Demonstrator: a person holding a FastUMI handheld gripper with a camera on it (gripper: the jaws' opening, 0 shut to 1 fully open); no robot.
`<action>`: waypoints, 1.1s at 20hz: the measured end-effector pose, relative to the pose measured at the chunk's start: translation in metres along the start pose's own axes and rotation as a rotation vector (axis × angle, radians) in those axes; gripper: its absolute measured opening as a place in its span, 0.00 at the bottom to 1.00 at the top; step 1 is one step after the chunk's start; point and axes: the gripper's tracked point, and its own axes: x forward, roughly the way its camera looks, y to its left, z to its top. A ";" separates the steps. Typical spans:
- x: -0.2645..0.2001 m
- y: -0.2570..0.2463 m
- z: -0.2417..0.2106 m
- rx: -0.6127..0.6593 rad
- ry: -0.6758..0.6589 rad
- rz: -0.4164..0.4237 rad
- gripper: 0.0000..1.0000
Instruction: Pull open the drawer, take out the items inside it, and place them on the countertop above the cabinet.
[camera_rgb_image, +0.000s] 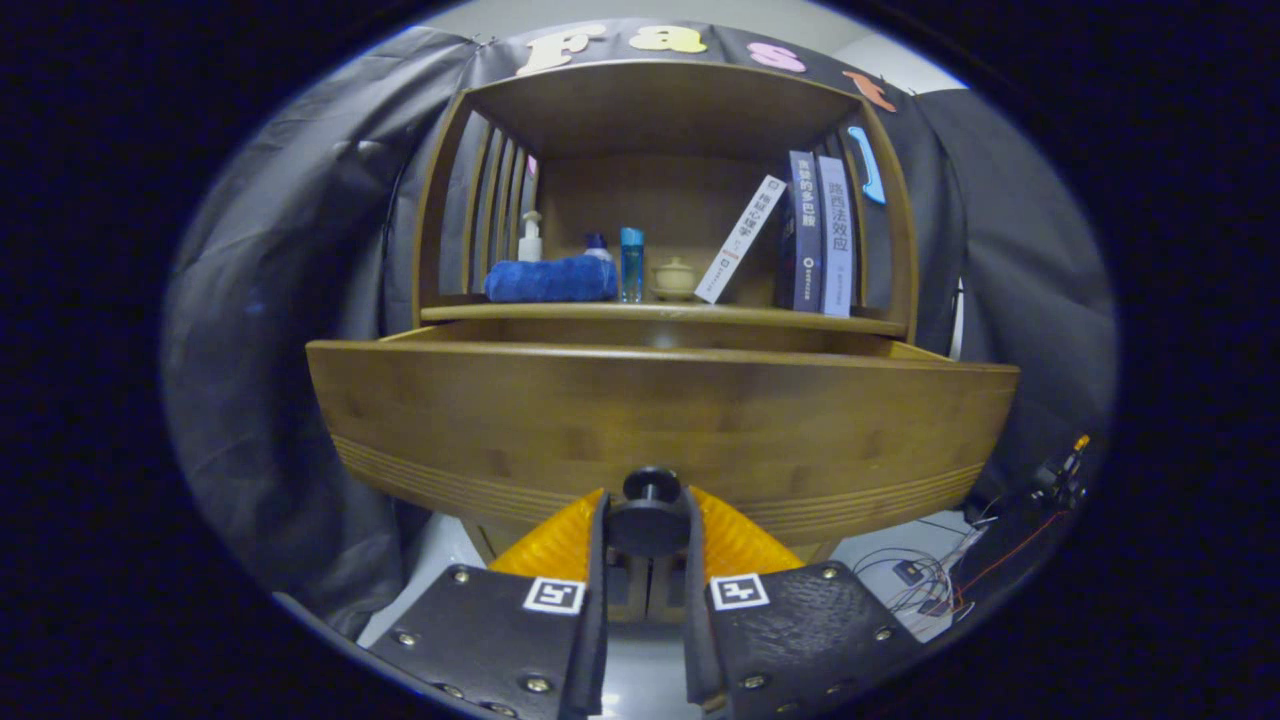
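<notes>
A wooden cabinet stands straight ahead, and its drawer (660, 420) is pulled out toward me, its wide front panel filling the space above my fingers. A dark round knob (650, 520) sticks out of the drawer front, and my gripper (648, 535) is shut on it, one finger pressing each side. The drawer's inside is hidden behind its front panel. The countertop (660, 313) runs just above the drawer, under an open shelf space.
On the countertop sit a rolled blue towel (550, 280), a white pump bottle (531, 238), a blue bottle (631, 264), a small lidded pot (674, 277) and three books (805, 232), one leaning. Cables (930, 580) lie on the floor to the right.
</notes>
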 end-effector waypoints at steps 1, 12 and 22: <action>-0.006 0.001 0.002 0.007 -0.017 -0.001 0.32; -0.058 -0.002 0.032 -0.063 -0.135 -0.010 0.05; -0.013 -0.007 0.129 0.066 -0.061 -0.013 0.97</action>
